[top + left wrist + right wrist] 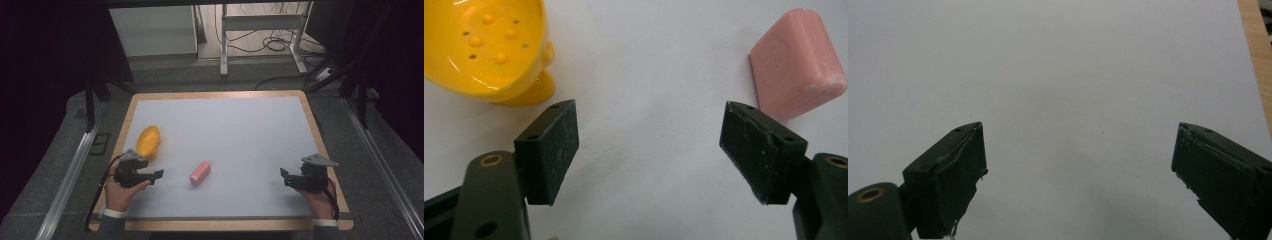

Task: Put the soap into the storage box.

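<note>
The left hand-held gripper [159, 174] rests low over the tabletop [240, 130] with its jaws spread wide and nothing between them. In the left gripper view the pink soap bar [796, 65] lies just beyond the right-hand jaw, and the yellow soap dish [489, 47] sits beyond the other jaw, tipped so that its studded, holed inside faces the camera. From the high view the soap bar [200, 173] lies flat near the front middle of the tabletop, close to this gripper, and the dish [148, 141] stands behind the gripper, apart from the bar.

The right hand-held gripper [285, 176] waits near the right edge, also released and empty, well apart from both things.

By my judgement the work has hardly begun: the bar is ungrasped and the dish is empty.

The dish's underside and what props it are hard to make out, and the embossed mark on the bar is unreadable.
</note>
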`<state>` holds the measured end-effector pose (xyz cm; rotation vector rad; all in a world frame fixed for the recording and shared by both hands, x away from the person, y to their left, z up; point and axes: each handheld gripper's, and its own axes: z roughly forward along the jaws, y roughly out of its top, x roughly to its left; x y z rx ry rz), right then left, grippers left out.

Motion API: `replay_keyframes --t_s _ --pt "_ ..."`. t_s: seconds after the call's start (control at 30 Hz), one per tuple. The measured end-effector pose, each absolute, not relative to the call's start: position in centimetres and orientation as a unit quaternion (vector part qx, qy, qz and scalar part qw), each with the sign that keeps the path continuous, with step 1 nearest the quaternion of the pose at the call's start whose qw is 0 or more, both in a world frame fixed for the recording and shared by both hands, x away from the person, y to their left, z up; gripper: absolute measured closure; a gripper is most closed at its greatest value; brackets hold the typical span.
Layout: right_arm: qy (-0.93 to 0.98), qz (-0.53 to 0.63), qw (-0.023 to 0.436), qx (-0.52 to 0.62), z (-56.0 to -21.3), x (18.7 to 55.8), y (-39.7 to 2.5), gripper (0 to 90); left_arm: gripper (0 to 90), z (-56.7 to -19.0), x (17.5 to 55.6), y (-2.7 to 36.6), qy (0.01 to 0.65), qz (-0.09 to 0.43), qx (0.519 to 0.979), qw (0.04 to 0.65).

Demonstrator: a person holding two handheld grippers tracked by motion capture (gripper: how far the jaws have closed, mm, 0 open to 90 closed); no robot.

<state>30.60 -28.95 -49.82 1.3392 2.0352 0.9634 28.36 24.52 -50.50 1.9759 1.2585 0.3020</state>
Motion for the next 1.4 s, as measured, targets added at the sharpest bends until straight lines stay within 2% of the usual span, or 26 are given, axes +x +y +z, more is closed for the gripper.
replay_keyframes --t_s 0.5,1.4 --pt "0.747 0.356 0.262 0.497 -49.9 30.4 -30.0 7.9 24.7 -49.5 28.2 22.2 0.472 0.134 0.790 0.369" --pt "0.740 0.356 0.271 0.503 -49.5 30.0 -30.6 8.2 24.0 -48.2 28.1 21.4 0.458 0.130 0.795 0.376"
